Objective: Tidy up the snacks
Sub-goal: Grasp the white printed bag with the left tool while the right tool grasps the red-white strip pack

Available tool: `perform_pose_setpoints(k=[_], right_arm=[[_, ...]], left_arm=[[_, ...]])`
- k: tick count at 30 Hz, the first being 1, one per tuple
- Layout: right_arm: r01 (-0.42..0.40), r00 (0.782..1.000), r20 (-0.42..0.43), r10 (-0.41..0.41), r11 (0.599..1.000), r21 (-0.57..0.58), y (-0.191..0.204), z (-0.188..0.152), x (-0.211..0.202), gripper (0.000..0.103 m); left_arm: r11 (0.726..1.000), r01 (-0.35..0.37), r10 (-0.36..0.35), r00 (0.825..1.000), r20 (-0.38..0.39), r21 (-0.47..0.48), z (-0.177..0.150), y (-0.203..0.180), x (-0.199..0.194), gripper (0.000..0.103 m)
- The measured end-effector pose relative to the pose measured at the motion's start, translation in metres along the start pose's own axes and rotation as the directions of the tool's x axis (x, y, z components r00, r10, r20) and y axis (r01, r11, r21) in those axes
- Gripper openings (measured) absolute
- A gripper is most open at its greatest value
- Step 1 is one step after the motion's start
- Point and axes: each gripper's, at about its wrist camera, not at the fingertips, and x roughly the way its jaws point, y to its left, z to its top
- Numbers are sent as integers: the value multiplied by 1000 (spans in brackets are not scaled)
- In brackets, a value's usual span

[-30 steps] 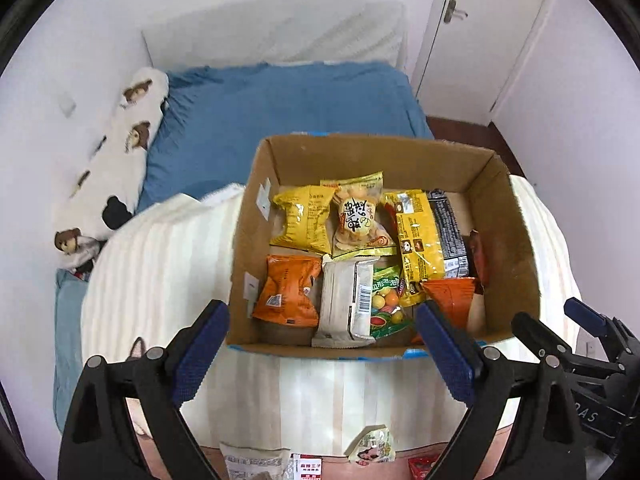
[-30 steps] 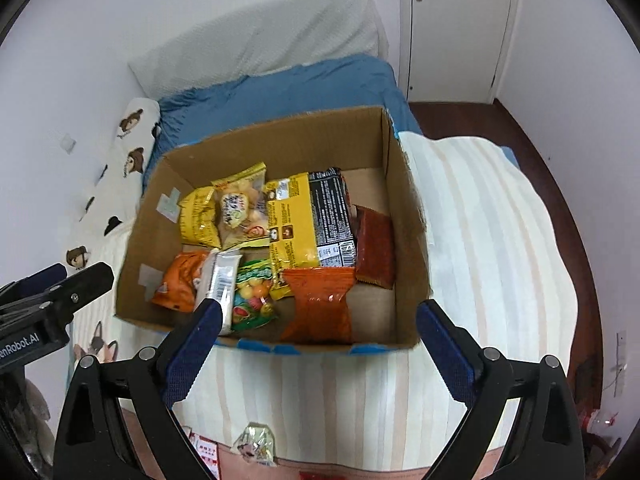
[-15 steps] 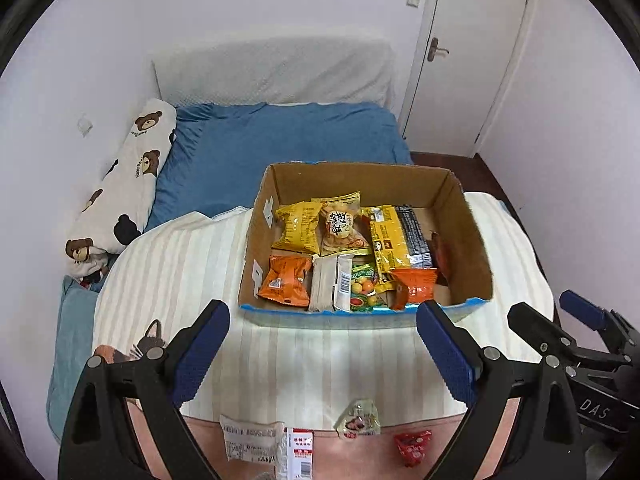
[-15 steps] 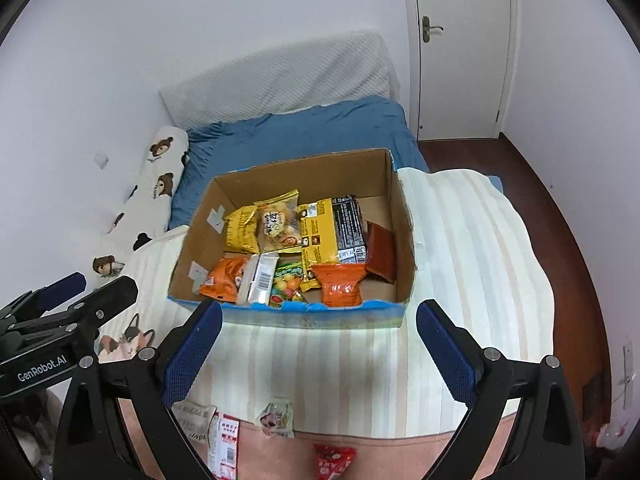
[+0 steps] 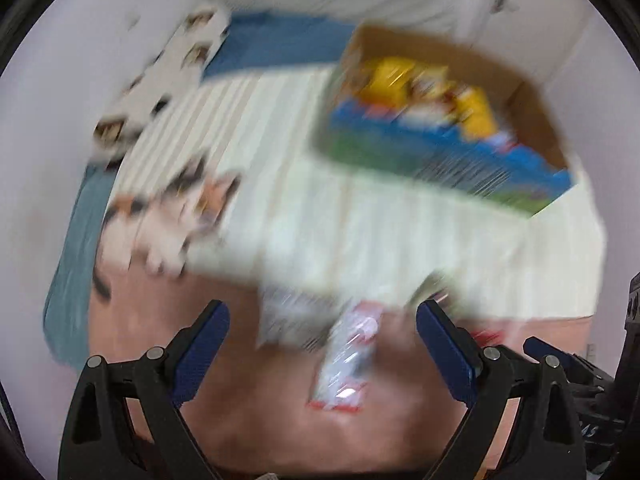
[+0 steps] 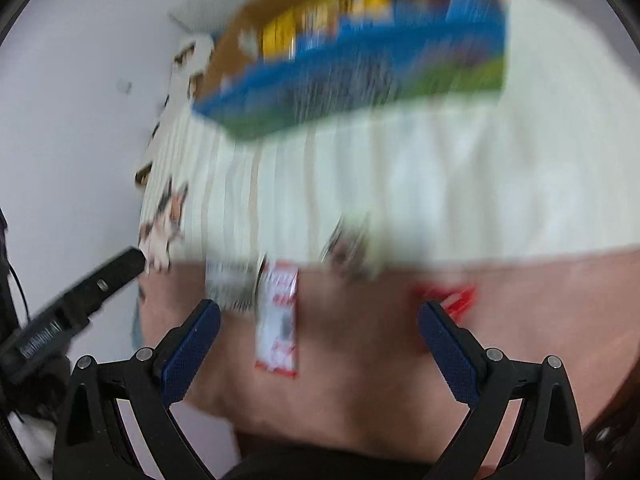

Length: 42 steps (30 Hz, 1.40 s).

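Both views are motion-blurred. A cardboard box [image 5: 520, 92] with a blue and green front holds yellow and other snack packets [image 5: 400, 76]; it sits on the striped blanket, and shows in the right wrist view [image 6: 360, 76] too. Loose packets lie on the pink sheet near the front: a white and red packet [image 5: 348, 360] [image 6: 278, 320], a grey-white packet [image 5: 288, 316] [image 6: 230, 284], a small red packet [image 6: 448, 296], and another packet at the blanket's edge [image 6: 348, 244]. My left gripper [image 5: 322, 348] is open and empty above them. My right gripper [image 6: 320, 344] is open and empty.
A cream striped blanket [image 5: 380, 220] covers the bed, with a cat-print patch [image 5: 172, 216] at the left. A bear-print pillow [image 5: 160, 80] and blue bedding [image 5: 280, 40] lie behind. A white wall is at left. The left gripper's body [image 6: 80, 304] shows in the right wrist view.
Both grippers have pulled back from the box and dropped quickly toward the loose packets on the pink sheet. The box now looks smaller and farther. Both stay open.
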Motion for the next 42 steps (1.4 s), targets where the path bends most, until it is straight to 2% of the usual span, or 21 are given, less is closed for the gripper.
perform_pose_setpoints(k=[2, 6, 7, 10, 13, 14, 15, 16, 18, 22, 24, 26, 28, 30, 32, 33, 34, 37, 38, 39, 42], right_arm=[[-38, 996, -75, 41, 999, 36, 2, -10, 38, 100], [-31, 991, -128, 33, 999, 14, 22, -19, 89, 91], [-21, 989, -148, 21, 1000, 2, 30, -22, 105, 87], [6, 987, -162, -10, 1000, -22, 49, -26, 133, 87], [93, 982, -155, -109, 990, -107, 69, -31, 160, 87], [118, 981, -138, -137, 983, -140, 73, -34, 164, 86], [139, 979, -124, -161, 976, -166, 76, -36, 165, 77], [175, 975, -101, -198, 964, -200, 78, -38, 165, 62], [180, 976, -84, -202, 958, -223, 73, -40, 160, 54], [219, 971, -55, -234, 955, -199, 45, -39, 137, 53], [223, 971, -54, -235, 961, -164, 29, -40, 126, 53], [218, 972, -60, -228, 966, -142, 17, -41, 120, 53], [230, 970, -50, -237, 966, -115, 6, -43, 112, 53], [232, 971, -39, -235, 969, -81, -1, -45, 107, 53], [229, 972, -34, -231, 972, -56, -9, -49, 103, 53], [227, 973, -32, -229, 973, -45, -15, -47, 100, 53], [227, 973, -30, -228, 973, -37, -19, -48, 97, 53], [216, 976, -31, -216, 976, 0, -31, -49, 93, 54], [211, 977, -34, -211, 977, 8, -33, -49, 93, 55], [208, 978, -36, -207, 978, 15, -35, -48, 93, 56], [203, 978, -50, -201, 979, 34, -41, -44, 97, 61]], left_arm=[[998, -46, 45, 998, -49, -37, -14, 20, 21, 96], [989, -112, 102, 989, -109, -94, -34, 53, 46, 96], [987, -120, 107, 986, -126, -107, -39, 61, 51, 96], [978, -160, 139, 979, -150, -134, -45, 79, 61, 96], [971, -159, 128, 977, -173, -179, -47, 93, 70, 96], [968, -154, 118, 976, -186, -198, -47, 97, 73, 96], [965, -145, 101, 975, -200, -220, -47, 100, 77, 96], [960, -131, 80, 975, -209, -245, -47, 103, 80, 96], [954, -99, 37, 976, -216, -283, -46, 104, 84, 96], [975, -52, 7, 979, -205, -217, -34, 81, 86, 96], [984, -13, -27, 974, -224, -176, -28, 66, 91, 96], [991, 28, -61, 964, -258, -129, -23, 46, 100, 96], [990, 76, -112, 939, -326, -120, -22, 28, 114, 96], [976, 123, -184, 908, -377, -180, -23, 20, 130, 96], [953, 139, -243, 879, -410, -267, -24, 19, 145, 96], [937, 152, -279, 867, -413, -315, -24, 20, 151, 96], [922, 155, -302, 862, -407, -356, -24, 21, 156, 96], [912, 120, -275, 887, -371, -392, -24, 24, 162, 92], [920, 105, -252, 896, -366, -378, -25, 22, 161, 84], [934, 94, -226, 903, -365, -344, -27, 18, 159, 77], [982, 82, -138, 924, -355, -168, -36, 1, 148, 70]])
